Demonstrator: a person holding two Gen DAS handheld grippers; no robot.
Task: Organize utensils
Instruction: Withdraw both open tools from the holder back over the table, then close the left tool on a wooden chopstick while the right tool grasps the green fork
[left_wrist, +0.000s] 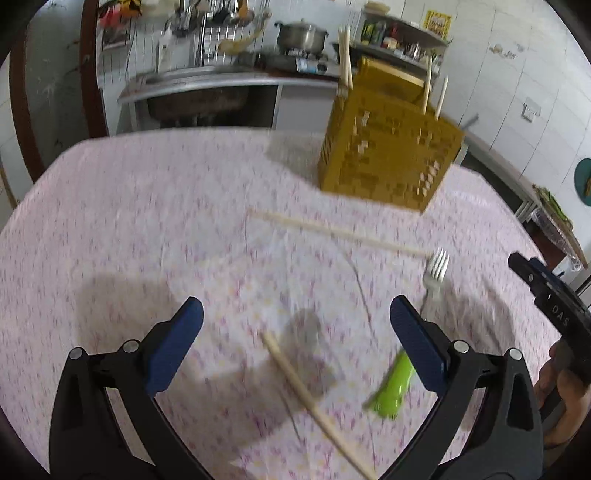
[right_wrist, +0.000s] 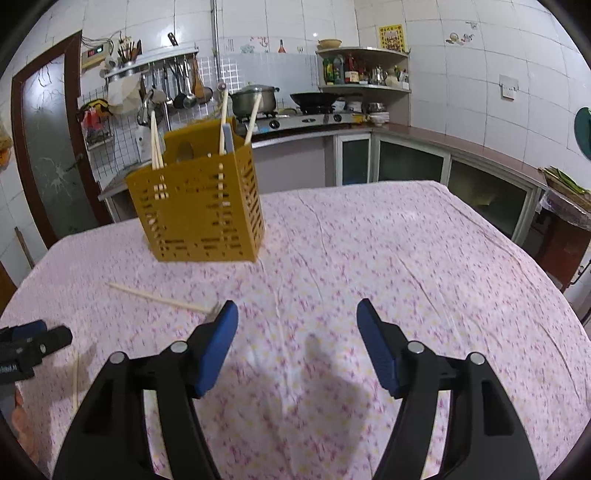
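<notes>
The left gripper (left_wrist: 295, 321) is hanging above the pink flowered tablecloth (left_wrist: 147, 221) with its blue pads spread wide and nothing between them. Under that gap, nearest the camera, a pale chopstick (left_wrist: 314, 402) is lying slantwise on the cloth, and just to its right a fork with a green handle (left_wrist: 391, 387) is lying with its tines (left_wrist: 437, 264) pointing away toward the yellow utensil holder (left_wrist: 388, 155); the right pad is hiding the fork's middle. The left-wrist picture is blurred, so fine detail on the cloth is unclear.

The right gripper (right_wrist: 297, 332) is hanging above a bare stretch of the same cloth, to the right of the holder, with its pads likewise well apart and holding nothing. The left tool's tip is showing at the lower left edge of the right-wrist view.

Between the grippers and the holder, a second chopstick (left_wrist: 340, 232) is lying crosswise on the cloth, its right end close to the fork's tines and its length well short of the holder's base.

The holder is standing upright on the far part of the table, with several chopsticks (right_wrist: 157, 140) poking up out of its top, two at its left side and others toward its right.

Behind the holder, a steel pot (right_wrist: 255, 98) is sitting on the stove (right_wrist: 295, 122).
</notes>
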